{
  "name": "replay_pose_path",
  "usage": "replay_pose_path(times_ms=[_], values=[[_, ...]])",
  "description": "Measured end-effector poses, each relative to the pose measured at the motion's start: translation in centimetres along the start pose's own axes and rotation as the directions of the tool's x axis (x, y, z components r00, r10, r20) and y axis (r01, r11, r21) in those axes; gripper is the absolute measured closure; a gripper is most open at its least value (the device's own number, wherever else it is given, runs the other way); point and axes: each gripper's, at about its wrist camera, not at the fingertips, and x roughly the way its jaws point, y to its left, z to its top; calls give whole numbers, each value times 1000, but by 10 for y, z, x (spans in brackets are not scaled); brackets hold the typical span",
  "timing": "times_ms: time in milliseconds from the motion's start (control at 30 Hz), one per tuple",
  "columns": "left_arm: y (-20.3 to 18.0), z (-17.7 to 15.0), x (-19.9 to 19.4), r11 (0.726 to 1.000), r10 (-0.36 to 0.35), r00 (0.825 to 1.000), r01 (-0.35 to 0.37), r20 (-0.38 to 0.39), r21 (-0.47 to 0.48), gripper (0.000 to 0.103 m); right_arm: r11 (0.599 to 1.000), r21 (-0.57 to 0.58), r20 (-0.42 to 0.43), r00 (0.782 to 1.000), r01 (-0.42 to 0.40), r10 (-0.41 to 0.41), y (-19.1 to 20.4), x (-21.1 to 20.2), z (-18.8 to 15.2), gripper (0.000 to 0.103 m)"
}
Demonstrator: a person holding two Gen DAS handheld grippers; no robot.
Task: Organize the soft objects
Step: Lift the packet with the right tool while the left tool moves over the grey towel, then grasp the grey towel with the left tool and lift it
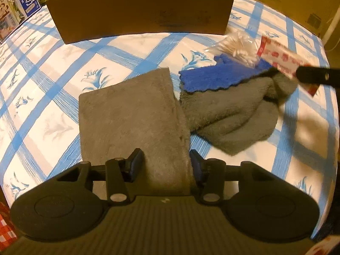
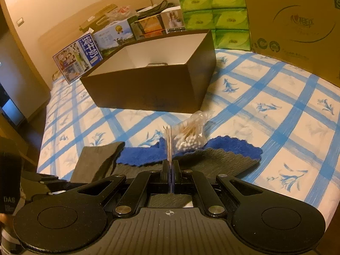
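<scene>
A folded grey towel (image 1: pixel 131 114) lies flat on the bed. My left gripper (image 1: pixel 166 159) points down over its near right part with the jaws partly open, one finger above the towel and the other at its right edge. To the right lie a blue cloth (image 1: pixel 212 76) and a fluffy grey cloth (image 1: pixel 229 119). My right gripper (image 2: pixel 170 163) is shut on the red-and-white card (image 1: pixel 282 61) of a clear bag of cotton swabs (image 2: pixel 189 136), held just above the blue cloth (image 2: pixel 140 156). An open brown box (image 2: pixel 148 89) with white inner walls stands behind.
The bed has a blue-checked sheet (image 2: pixel 276 97). A large cardboard carton (image 2: pixel 297 27) and green tissue packs (image 2: pixel 212 17) stand at the back right. Printed milk cartons (image 2: pixel 78 57) and other boxes line the back left. The bed's left edge (image 2: pixel 45 114) drops to the floor.
</scene>
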Motion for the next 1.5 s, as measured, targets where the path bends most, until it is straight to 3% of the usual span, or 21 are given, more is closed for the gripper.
replay_pose_path(times_ms=[200,400,500,567,933,1500], values=[[-4,12,9,1000,19,1000,-18,14,-12,57,1000,-10,-22,1000,-2,2,5,3,-4,102],[3,16,12,999,17,1000,-17,12,-31,68,1000,-19,-35,999,0,0,9,4,-8,102],[5,15,11,999,21,1000,-20,19,-32,77,1000,-19,-38,999,2,-3,9,5,-8,102],[8,16,10,999,10,1000,-9,26,-38,89,1000,-21,-38,999,5,-5,10,5,-8,102],[41,13,-22,988,-68,993,82,100,-133,92,999,-35,-28,1000,6,-7,15,0,-6,102],[91,16,-95,982,5,971,41,240,-184,93,998,-68,10,1000,-17,18,33,-9,5,102]])
